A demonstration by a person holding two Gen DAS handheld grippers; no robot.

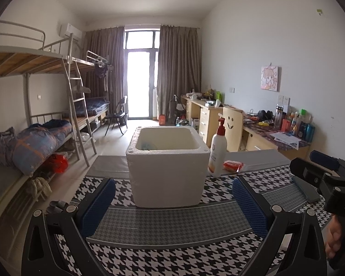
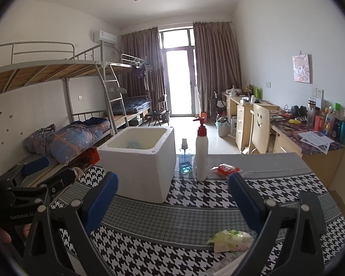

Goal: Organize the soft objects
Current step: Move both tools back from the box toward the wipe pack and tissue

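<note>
A white foam box (image 1: 168, 165) (image 2: 139, 161) stands on the houndstooth table cloth (image 1: 172, 253), with something blue lying inside it (image 1: 146, 146). A red soft packet (image 1: 233, 166) (image 2: 227, 169) lies at the far edge, right of a white pump bottle (image 1: 217, 154) (image 2: 201, 154). A green-and-white soft packet (image 2: 230, 240) rests on the cloth just below my right gripper (image 2: 172, 197), which is open and empty. My left gripper (image 1: 173, 197) is open too, facing the foam box with nothing between its fingers. The right gripper's body shows at the right edge of the left wrist view (image 1: 322, 179).
A small bottle of blue liquid (image 2: 185, 161) stands between the box and the pump bottle. Bunk beds (image 1: 34, 138) with bedding run along the left wall, cluttered desks (image 2: 310, 135) and a smiley-backed chair (image 1: 233, 124) along the right. A hand (image 1: 333, 237) holds the right gripper.
</note>
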